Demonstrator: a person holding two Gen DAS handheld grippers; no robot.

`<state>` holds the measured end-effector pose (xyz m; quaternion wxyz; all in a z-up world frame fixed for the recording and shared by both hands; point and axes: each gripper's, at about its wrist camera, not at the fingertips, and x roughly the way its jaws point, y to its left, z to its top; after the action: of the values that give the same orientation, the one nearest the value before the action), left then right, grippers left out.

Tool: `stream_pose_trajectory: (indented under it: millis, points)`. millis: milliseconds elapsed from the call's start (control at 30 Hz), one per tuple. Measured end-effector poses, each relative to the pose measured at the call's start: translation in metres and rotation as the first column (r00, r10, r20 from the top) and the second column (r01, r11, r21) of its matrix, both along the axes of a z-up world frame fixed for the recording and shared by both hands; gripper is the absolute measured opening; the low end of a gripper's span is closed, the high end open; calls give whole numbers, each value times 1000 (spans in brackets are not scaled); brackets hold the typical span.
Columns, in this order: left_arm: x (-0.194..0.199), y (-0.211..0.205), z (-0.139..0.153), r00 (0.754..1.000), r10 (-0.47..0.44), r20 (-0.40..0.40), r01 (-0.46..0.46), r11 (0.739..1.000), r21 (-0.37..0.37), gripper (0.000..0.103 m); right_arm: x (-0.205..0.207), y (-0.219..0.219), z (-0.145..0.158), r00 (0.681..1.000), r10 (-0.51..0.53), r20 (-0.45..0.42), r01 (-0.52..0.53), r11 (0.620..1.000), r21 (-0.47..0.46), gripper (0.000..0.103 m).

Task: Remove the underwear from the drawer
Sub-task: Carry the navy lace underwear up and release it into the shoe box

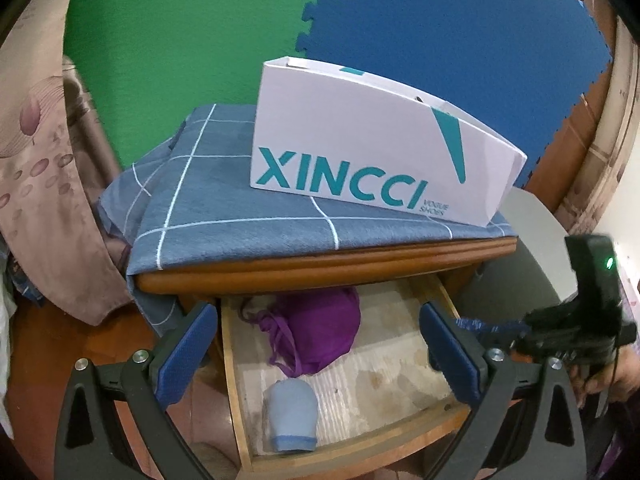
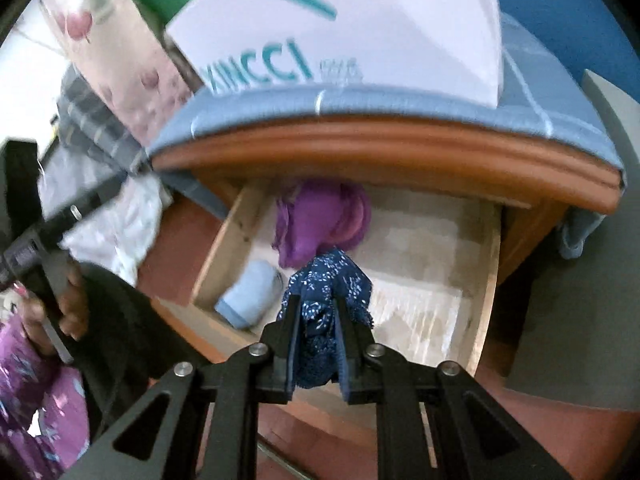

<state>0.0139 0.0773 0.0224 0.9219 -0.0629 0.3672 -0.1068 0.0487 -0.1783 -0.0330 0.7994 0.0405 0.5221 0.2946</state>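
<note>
The wooden drawer (image 1: 236, 380) of the bedside cabinet stands pulled out. A purple garment (image 1: 320, 332) lies at its back and a rolled light-blue piece (image 1: 290, 416) near its front left. My left gripper (image 1: 320, 348) hangs open above the drawer with nothing between its blue pads. My right gripper (image 2: 316, 304) is shut on dark blue white-speckled underwear (image 2: 326, 292), held above the drawer (image 2: 486, 280). In the right wrist view the purple garment (image 2: 320, 220) and the light-blue roll (image 2: 248, 300) lie below. From the left wrist view, the right gripper (image 1: 516, 326) is at the right, the blue underwear (image 1: 480, 325) sticking out of it.
A white XINCCI shoe box (image 1: 380, 152) sits on the blue checked cloth (image 1: 240, 216) covering the cabinet top. A floral curtain (image 1: 36, 160) hangs to the left. Green and blue foam mats line the wall behind. A grey panel (image 1: 528, 248) stands right of the cabinet.
</note>
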Motion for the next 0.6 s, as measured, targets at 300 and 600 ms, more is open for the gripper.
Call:
stream_pose_trajectory:
  millis: [300, 600]
  points:
    - [2, -10, -5, 1000, -5, -14, 5, 999, 33, 100, -1, -20, 20, 999, -47, 10, 45, 990, 136, 15]
    - [2, -22, -9, 999, -28, -22, 30, 995, 97, 100, 1, -30, 19, 997, -76, -16, 77, 981, 176, 15]
